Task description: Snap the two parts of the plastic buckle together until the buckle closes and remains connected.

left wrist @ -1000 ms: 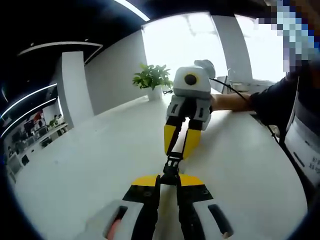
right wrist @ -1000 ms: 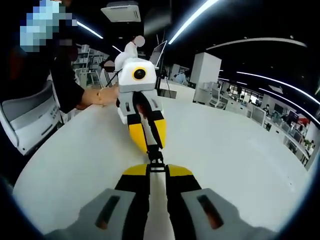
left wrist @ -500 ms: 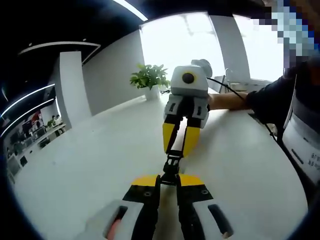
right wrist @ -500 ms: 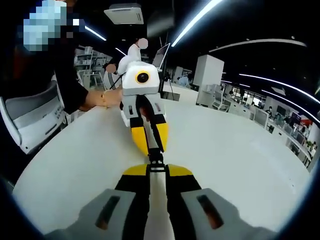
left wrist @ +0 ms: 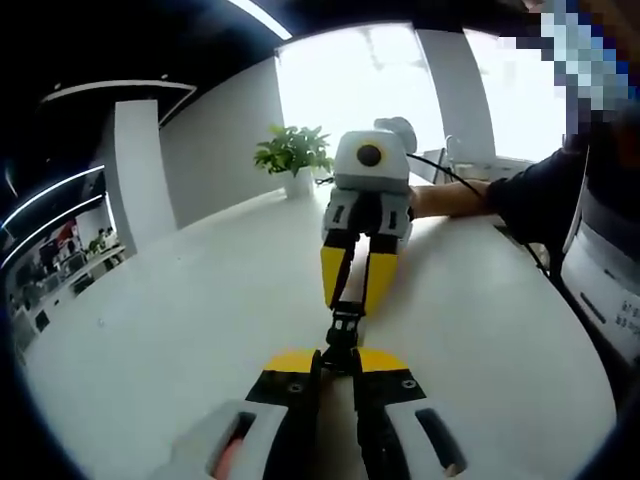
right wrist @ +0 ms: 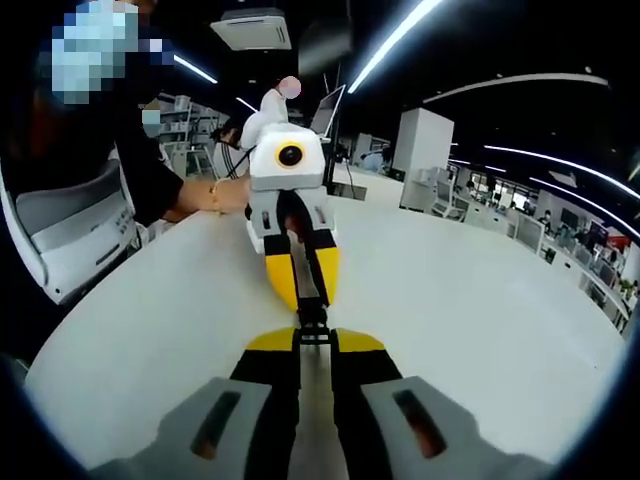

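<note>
Buckle (left wrist: 343, 335) front and centre, a small black plastic piece held up above the white table (left wrist: 180, 340), pinched from both ends at once. From the left gripper view, the left gripper (left wrist: 335, 362) has its yellow-tipped jaws drawn in close on the near end of the buckle, and facing it comes the right gripper (left wrist: 351, 305), jaws narrowed onto the far end. Flip to the right gripper view and it's the mirror picture: the right gripper (right wrist: 315, 343) clamped on the near end of the buckle (right wrist: 313, 322), the left gripper (right wrist: 303, 297) meeting it nose to nose. Whether the two halves are fully latched is too small to tell. A person's hand (right wrist: 222, 195) grips the left tool's handle. A potted plant (left wrist: 291, 158) stands at the table's far edge.
</note>
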Motion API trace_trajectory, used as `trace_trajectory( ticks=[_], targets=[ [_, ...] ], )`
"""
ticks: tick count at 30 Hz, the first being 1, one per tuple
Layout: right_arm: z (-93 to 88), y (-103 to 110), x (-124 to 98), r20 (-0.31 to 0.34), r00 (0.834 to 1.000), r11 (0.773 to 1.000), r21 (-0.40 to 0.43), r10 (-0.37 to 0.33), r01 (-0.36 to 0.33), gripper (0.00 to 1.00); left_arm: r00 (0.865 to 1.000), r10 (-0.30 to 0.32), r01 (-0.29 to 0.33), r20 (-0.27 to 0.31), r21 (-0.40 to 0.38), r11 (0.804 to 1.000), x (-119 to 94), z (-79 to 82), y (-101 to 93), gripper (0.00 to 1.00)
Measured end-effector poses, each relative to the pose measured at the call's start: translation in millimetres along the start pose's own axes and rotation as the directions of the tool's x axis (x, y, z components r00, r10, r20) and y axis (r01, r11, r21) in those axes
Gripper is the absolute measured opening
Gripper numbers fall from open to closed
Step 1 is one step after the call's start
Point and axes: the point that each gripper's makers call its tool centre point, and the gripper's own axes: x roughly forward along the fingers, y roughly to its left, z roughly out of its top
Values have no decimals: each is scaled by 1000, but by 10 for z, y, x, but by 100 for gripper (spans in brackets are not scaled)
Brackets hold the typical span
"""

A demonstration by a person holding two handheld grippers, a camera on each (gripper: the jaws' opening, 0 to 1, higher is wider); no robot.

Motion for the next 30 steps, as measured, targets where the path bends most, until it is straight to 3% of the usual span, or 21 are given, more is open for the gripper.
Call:
trace_trajectory(
  ticks=[23, 26, 30],
  targets=[
    [-60, -38, 70, 2, 1000, 999, 28, 21, -21, 10, 1000, 7, -6, -12, 29, 1000, 29, -1, 13, 11],
    [-65, -39, 79, 6, 1000, 999, 38, 26, -27, 10, 1000, -17, 17, 10, -11, 1000, 33, -16, 23, 10],
    [-66, -31, 79, 13, 999, 998, 47, 32, -33, 10, 1000, -20, 20, 10, -6, 1000, 29, -12, 11, 10]
  ],
)
